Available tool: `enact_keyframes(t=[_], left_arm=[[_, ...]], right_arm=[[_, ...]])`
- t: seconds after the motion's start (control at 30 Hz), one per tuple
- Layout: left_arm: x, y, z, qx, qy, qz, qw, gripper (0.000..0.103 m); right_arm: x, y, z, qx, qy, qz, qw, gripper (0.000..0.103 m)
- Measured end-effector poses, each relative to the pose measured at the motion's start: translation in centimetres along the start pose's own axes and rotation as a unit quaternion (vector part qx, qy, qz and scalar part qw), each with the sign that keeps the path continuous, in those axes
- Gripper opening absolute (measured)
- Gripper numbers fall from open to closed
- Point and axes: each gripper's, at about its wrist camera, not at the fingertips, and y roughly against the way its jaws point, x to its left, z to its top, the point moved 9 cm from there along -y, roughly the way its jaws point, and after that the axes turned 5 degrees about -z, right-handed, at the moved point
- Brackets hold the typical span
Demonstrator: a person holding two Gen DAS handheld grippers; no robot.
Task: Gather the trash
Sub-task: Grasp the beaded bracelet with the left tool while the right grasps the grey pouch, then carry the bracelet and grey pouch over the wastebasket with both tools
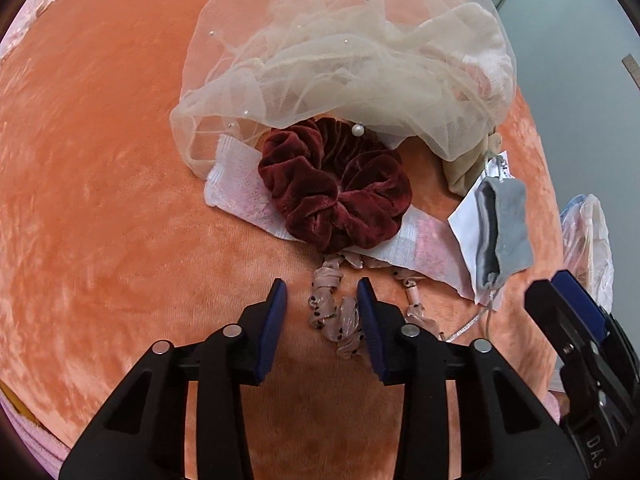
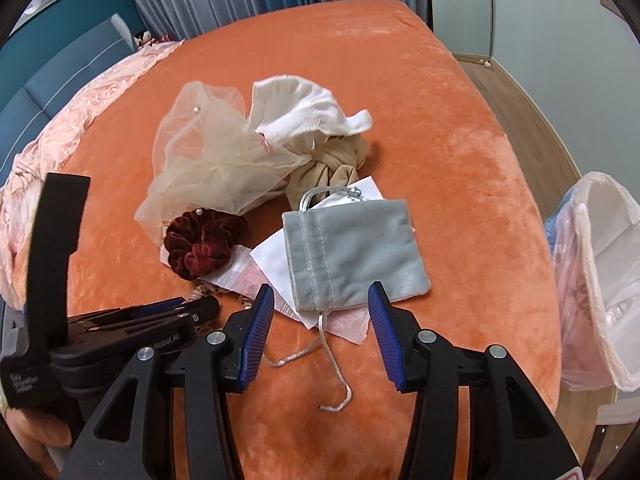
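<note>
My left gripper (image 1: 322, 312) points steeply down at the orange plush bedspread (image 1: 100, 200). Its blue-padded fingers (image 1: 276, 320) stand partly apart on either side of a crumpled pale-pink sheer ribbon with black dots (image 1: 340, 320); the ribbon lies between the pads, and I cannot tell whether either pad touches it. Nothing is lifted.

My right gripper (image 2: 320, 332) tilts down beside it, jaws about half apart and holding nothing. Its tips flank the lower edge of one flat grey velvet drawstring pouch (image 2: 356, 256), whose silver cord (image 2: 336, 364) trails on the bedspread between the fingers.

Count, moving outward from the tips:
- one pouch, lying on one white paper slip (image 2: 272, 260);
- one white-and-pink flat wrapper (image 1: 236, 196), under one dark-red velvet scrunchie (image 1: 336, 192);
- one cream tulle veil with pearl beads (image 1: 340, 60), bunched just behind the scrunchie;
- one white cloth (image 2: 296, 112) and one knotted beige cloth (image 2: 332, 164), touching the veil.

The whole heap sits towards the right edge of the bed. Past that edge stands one bin lined with a translucent plastic bag (image 2: 600, 280). Pink quilted bedding (image 2: 60, 128) lies along the left edge.
</note>
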Motion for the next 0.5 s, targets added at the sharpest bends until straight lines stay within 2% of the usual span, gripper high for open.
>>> enact_keyframes(t=[0.1, 0.13, 0.27, 0.4, 0.43, 0.5], left_arm=[[0.1, -0.2, 0.2, -0.003, -0.012, 0.010, 0.9999, 0.023], [0.0, -0.3, 0.4, -0.002, -0.012, 0.010, 0.9999, 0.019], [-0.1, -0.4, 0.8, -0.002, -0.011, 0.005, 0.9999, 0.014], [0.1, 0.2, 0.6, -0.003, -0.011, 0.001, 0.9999, 0.010], [0.1, 0.5, 0.5, -0.004, -0.010, -0.001, 0.9999, 0.010], [-0.2, 1.0, 0.3, -0.006, -0.009, -0.007, 0.9999, 0.010]], right_arm=[[0.2, -1.7, 0.0, 0.014, -0.001, 0.000, 1.000, 0.044], [0.2, -2.2, 0.0, 0.019, -0.001, 0.001, 1.000, 0.039], [0.4, -4.0, -0.6, 0.040, 0.005, 0.000, 0.999, 0.023], [0.3, -3.8, -0.7, 0.037, 0.006, 0.002, 0.999, 0.016], [0.3, -3.5, -0.5, 0.035, 0.008, 0.003, 0.999, 0.009], [0.1, -2.7, -0.2, 0.026, 0.006, 0.004, 1.000, 0.009]])
